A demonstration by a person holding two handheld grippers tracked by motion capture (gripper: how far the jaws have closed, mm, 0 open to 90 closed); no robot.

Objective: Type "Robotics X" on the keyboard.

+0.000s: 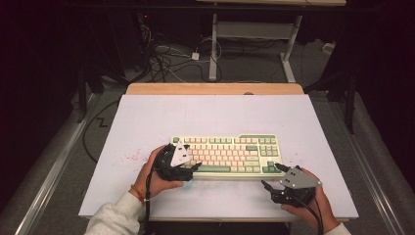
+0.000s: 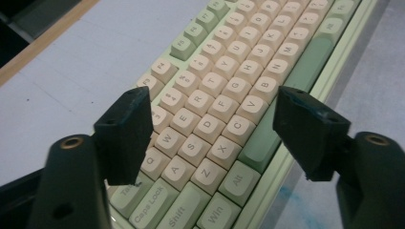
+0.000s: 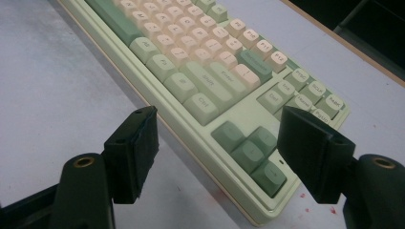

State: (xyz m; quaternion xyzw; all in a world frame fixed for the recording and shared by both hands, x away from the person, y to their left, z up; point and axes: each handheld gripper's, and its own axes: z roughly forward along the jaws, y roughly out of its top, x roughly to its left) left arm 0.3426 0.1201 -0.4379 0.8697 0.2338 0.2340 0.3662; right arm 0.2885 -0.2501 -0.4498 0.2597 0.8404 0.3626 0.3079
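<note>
From the high view, the keyboard (image 1: 227, 154) lies near the front of the white table (image 1: 147, 117), the left gripper (image 1: 188, 169) over its left end and the right gripper (image 1: 271, 176) at its right corner. The left gripper view shows jaws spread over the letter keys, gripping nothing. The right gripper view shows jaws spread wide around the arrow keys (image 3: 250, 150), with nothing between them and the keyboard.

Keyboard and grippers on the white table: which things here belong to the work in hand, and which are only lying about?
Belonging to the work:
- keyboard, cream and green
- left gripper, jaws open above the letter keys
- right gripper, jaws open near the arrow keys

Only lying about:
- cables on the floor beyond the table
- desk frame farther back
- red specks on the table
</note>
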